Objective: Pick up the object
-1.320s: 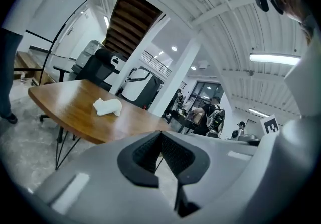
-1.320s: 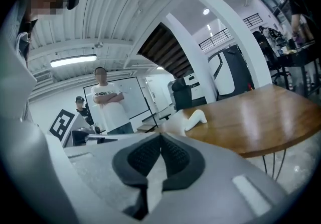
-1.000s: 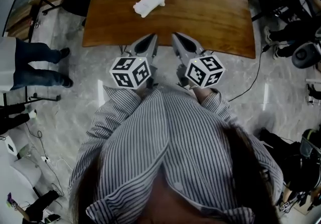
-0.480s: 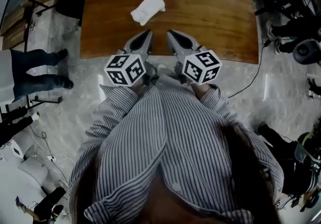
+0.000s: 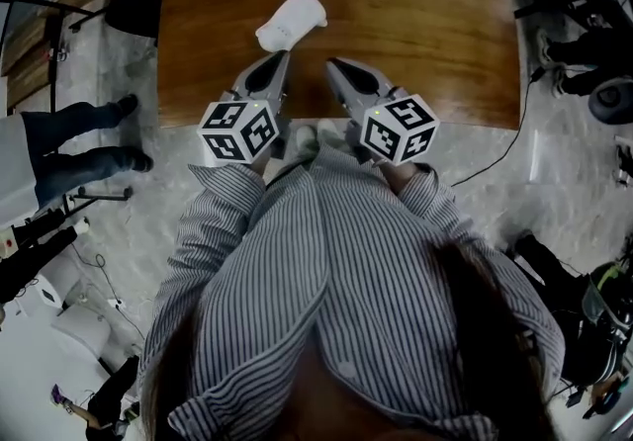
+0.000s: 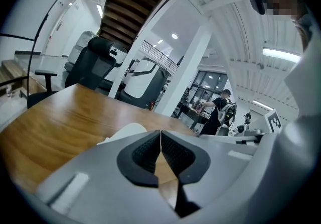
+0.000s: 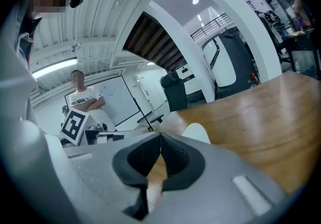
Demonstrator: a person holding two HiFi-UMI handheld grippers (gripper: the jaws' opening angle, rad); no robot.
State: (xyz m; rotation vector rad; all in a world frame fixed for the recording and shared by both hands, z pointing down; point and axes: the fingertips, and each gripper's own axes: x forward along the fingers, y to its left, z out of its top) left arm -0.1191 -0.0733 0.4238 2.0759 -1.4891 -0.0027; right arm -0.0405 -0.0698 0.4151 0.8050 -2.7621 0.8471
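Note:
A white lumpy object (image 5: 289, 21) lies on the brown wooden table (image 5: 415, 24), left of the middle. My left gripper (image 5: 281, 56) is over the table's near edge, just short of the object, shut with nothing in it. Beside it, my right gripper (image 5: 331, 63) is also shut and empty, a little right of the object. In the left gripper view the object (image 6: 123, 132) peeks over the closed jaws, whose tips (image 6: 160, 132) meet. The right gripper view shows the object (image 7: 196, 131) just past its touching tips (image 7: 160, 135).
A person's legs in dark trousers (image 5: 74, 137) stand on the marble floor left of the table. A black office chair (image 6: 90, 65) is at the table's far side. Cables and dark equipment (image 5: 593, 53) lie at the right. Other people (image 7: 83, 95) stand in the background.
Both grippers have moved forward over the table's near edge toward the white object. The jaws have stayed shut.

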